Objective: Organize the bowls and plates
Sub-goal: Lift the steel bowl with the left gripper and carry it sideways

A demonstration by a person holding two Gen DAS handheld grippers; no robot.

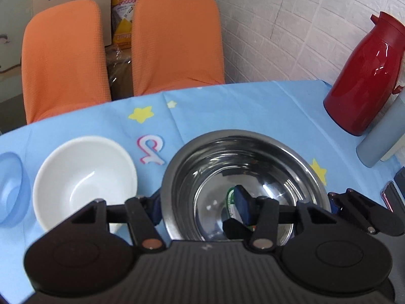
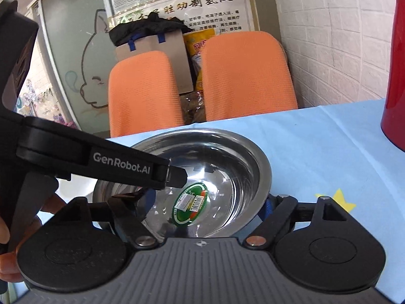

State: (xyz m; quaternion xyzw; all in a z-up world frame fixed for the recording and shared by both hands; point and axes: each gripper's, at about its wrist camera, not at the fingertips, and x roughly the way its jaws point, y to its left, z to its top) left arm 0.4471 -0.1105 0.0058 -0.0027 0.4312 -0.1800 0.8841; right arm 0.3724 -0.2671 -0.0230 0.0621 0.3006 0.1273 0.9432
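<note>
The left gripper jaws clench the steel bowl's near rim for lifting; the right gripper's jaws straddle that bowl, grip unclear.

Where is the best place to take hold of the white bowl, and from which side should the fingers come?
Grip the white bowl at its rim, one finger inside and one outside the wall. It sits upright and open, so coming from above suits it. The near edge, or the right side facing the steel bowl, looks freest; on the left a blue bowl stands close beside it, which probably leaves little room there.
</note>
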